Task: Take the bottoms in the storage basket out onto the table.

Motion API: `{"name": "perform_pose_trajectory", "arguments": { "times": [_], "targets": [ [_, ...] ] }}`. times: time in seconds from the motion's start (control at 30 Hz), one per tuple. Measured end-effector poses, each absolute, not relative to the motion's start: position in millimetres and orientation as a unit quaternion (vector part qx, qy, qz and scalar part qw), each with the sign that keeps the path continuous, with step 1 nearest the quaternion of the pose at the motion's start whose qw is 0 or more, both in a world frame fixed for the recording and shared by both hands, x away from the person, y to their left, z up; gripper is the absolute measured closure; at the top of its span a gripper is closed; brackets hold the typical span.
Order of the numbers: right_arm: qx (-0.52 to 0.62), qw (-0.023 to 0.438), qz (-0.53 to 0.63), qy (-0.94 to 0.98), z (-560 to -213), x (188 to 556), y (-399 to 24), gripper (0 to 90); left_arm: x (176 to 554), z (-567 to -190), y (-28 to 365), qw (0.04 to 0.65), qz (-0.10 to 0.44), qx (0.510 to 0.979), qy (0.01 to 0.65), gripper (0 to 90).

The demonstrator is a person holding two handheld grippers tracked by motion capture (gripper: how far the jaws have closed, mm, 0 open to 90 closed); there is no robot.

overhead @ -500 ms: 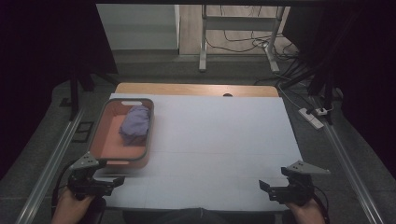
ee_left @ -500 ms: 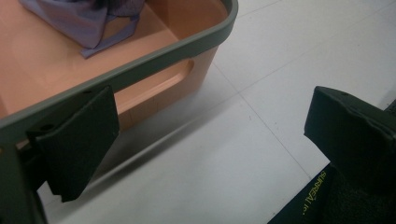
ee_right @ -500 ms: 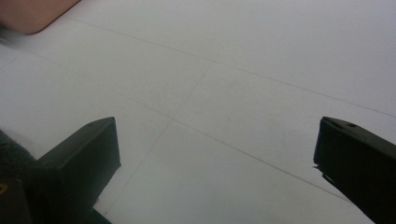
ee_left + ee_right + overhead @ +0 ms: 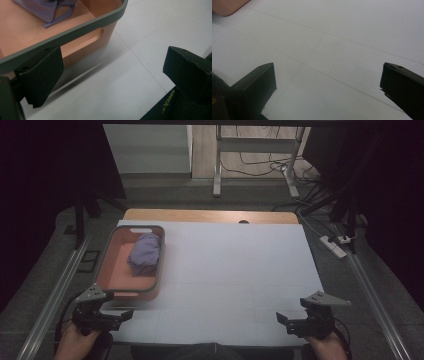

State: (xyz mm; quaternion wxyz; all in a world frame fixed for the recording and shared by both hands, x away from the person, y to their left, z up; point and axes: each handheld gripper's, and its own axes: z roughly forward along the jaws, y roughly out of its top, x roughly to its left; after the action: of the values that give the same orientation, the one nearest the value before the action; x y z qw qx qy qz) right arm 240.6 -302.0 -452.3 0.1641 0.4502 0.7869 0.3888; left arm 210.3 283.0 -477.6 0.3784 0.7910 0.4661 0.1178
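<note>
An orange bin with a grey rim [image 4: 156, 265] stands on the left of the white table, with a crumpled lilac cloth [image 4: 145, 253] inside it. In the left gripper view the bin's near wall [image 4: 85, 42] and a corner of the cloth [image 4: 45, 11] lie just ahead. My left gripper [image 4: 120, 316] rests near the table's front left corner, just below the bin, its jaws wide and empty [image 4: 112, 75]. My right gripper [image 4: 286, 319] sits at the front right, also open over bare table [image 4: 327, 82].
The white table top [image 4: 235, 270] stretches between the two grippers. A wooden strip [image 4: 210, 216] borders its far edge. Metal rails [image 4: 55, 290] run along both sides, and a power strip [image 4: 334, 246] with cables lies on the floor at the right.
</note>
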Motion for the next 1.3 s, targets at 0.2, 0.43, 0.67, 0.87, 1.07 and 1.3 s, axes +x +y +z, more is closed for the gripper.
{"name": "perform_pose_trajectory", "arguments": {
  "times": [0.2, 0.43, 0.67, 0.87, 1.07, 1.3],
  "targets": [
    [0.445, 0.165, 0.387, 0.791, -453, 240, -300, 0.1, 212, -478, 285, 0.381, 0.109, 0.788, 0.471, 3.3],
    [0.439, 0.162, 0.382, 0.797, -453, 241, -299, 0.1, 212, -477, 287, 0.387, 0.103, 0.784, 0.474, 0.7],
    [0.438, 0.16, 0.38, 0.799, -453, 241, -299, 0.1, 212, -473, 281, 0.394, 0.11, 0.788, 0.46, 0.0],
    [0.437, 0.159, 0.38, 0.8, -454, 242, -298, 0.2, 213, -472, 280, 0.394, 0.108, 0.794, 0.45, 0.0],
    [0.436, 0.156, 0.379, 0.801, -454, 242, -298, 0.3, 215, -471, 280, 0.405, 0.1, 0.798, 0.435, 0.0],
    [0.432, 0.155, 0.377, 0.804, -454, 242, -297, 0.4, 219, -468, 277, 0.406, 0.101, 0.802, 0.427, 0.0]
  ]
}}
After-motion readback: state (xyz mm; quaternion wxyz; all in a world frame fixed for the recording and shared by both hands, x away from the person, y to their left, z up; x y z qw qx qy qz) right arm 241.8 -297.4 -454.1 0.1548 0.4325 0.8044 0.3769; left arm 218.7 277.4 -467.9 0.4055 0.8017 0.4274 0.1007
